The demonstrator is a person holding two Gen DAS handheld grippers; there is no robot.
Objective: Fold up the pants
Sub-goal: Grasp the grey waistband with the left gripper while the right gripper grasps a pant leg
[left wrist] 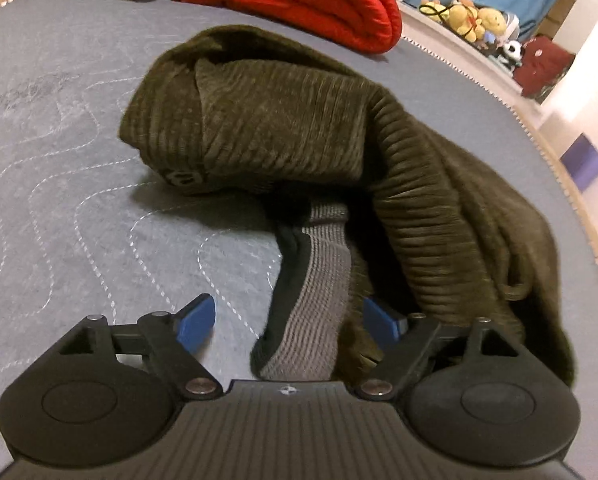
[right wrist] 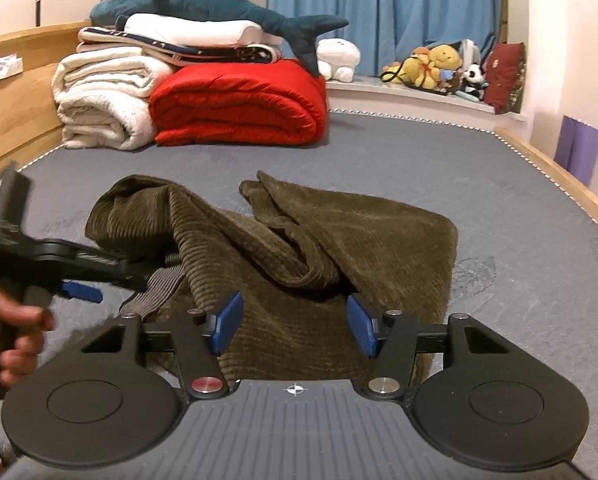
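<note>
Dark olive corduroy pants [left wrist: 279, 120] lie crumpled in a heap on the grey quilted mattress [left wrist: 59, 160]. Their grey ribbed waistband [left wrist: 323, 280] trails toward the camera. My left gripper [left wrist: 289, 322] is open, and the waistband runs between its blue fingers without being pinched. In the right wrist view the pants [right wrist: 299, 232] spread across the mattress [right wrist: 419, 152], waistband [right wrist: 163, 284] at the left. My right gripper [right wrist: 295, 324] hovers open low over the near edge of the cloth. The left gripper [right wrist: 79, 290], held by a hand [right wrist: 19, 320], reaches in from the left.
A folded red quilt [right wrist: 239, 104] and white blanket [right wrist: 103, 100] are stacked at the far end, with a plush shark [right wrist: 219, 4] on top. Soft toys [right wrist: 431, 64] line the window sill. A wooden bed frame [right wrist: 559, 184] borders the right side.
</note>
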